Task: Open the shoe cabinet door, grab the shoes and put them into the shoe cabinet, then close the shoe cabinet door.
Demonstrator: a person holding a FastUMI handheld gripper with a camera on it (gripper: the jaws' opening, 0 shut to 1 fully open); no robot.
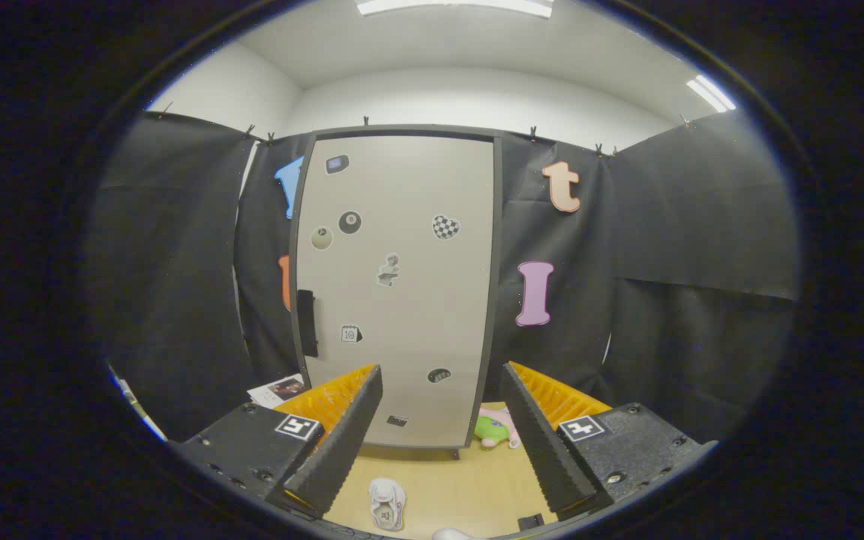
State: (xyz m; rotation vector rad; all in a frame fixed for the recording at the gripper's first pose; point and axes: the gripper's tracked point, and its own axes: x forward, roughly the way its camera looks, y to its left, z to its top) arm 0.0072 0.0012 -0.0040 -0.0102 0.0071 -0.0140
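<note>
Shoe cabinet [402, 285] stands upright against the black cloth wall, its pale door [409, 225] shut and dotted with small stickers; a dark handle [306, 322] runs along the door's left edge. The gripper [439, 394] is held level, facing the cabinet front, its fingers spread wide apart and gripping nothing, the lower door showing between them. On the wooden floor [462, 487] in front of the cabinet, below the fingers, lies a small white shoe [387, 504]. A green and pink soft toy [496, 430] sits by the cabinet's lower right corner, and a printed paper [276, 389] lies at its lower left.
</note>
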